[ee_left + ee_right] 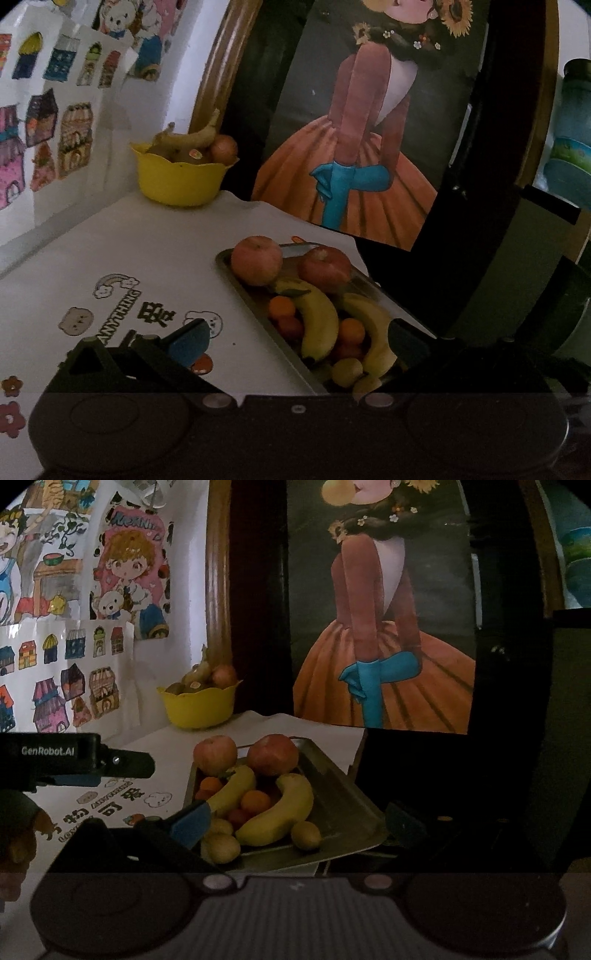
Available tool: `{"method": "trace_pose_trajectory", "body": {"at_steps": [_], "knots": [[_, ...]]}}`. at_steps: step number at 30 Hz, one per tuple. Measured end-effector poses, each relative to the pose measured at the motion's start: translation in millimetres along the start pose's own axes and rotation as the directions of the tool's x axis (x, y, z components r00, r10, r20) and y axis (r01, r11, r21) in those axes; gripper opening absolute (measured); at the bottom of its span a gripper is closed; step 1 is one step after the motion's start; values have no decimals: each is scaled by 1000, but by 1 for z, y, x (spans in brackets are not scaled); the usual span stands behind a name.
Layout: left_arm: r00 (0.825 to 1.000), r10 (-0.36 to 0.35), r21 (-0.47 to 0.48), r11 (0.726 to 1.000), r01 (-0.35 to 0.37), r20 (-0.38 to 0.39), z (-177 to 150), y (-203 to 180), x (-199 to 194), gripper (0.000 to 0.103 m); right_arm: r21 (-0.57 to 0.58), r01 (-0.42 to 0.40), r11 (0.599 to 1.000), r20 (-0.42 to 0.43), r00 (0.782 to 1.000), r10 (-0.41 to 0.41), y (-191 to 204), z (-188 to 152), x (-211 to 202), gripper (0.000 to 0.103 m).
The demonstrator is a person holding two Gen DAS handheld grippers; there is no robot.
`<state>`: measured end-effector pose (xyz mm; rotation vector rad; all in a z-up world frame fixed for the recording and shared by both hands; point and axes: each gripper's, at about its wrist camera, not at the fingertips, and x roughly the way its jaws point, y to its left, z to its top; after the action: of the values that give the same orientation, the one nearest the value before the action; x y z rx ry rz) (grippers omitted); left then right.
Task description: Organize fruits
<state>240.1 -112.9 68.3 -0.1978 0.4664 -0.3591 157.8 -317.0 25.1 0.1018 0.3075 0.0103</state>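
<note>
A metal tray [236,280] [347,812] on the white table holds two apples [256,260] [272,755], two bananas [319,319] [280,816], small oranges [255,802] and yellow-green fruits [306,835]. A yellow bowl [181,181] [201,707] at the back holds a banana, an apple and brown fruit. My left gripper [295,343] is open and empty, just short of the tray's near end. My right gripper [295,825] is open and empty, with its fingers on either side of the tray's near fruit. The left gripper's body [74,762] shows at the left of the right wrist view.
The table carries a white printed cloth [129,258]. A large framed painting [369,129] leans behind the tray. Children's drawings [74,664] cover the left wall. The table's right edge drops off just past the tray.
</note>
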Motion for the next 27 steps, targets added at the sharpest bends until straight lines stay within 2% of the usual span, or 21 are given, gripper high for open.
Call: {"method": "trace_pose_trajectory", "body": {"at_steps": [11,27], "knots": [[998,27,19,999,-28,49,-10,1,-28,102,23,40,999,50,998,-41,19,4,-31,103],[992,104,30,994,-106,74,-23,15,-60,102,81,58,995,57,996,-63,35,-4,-52,103]]}}
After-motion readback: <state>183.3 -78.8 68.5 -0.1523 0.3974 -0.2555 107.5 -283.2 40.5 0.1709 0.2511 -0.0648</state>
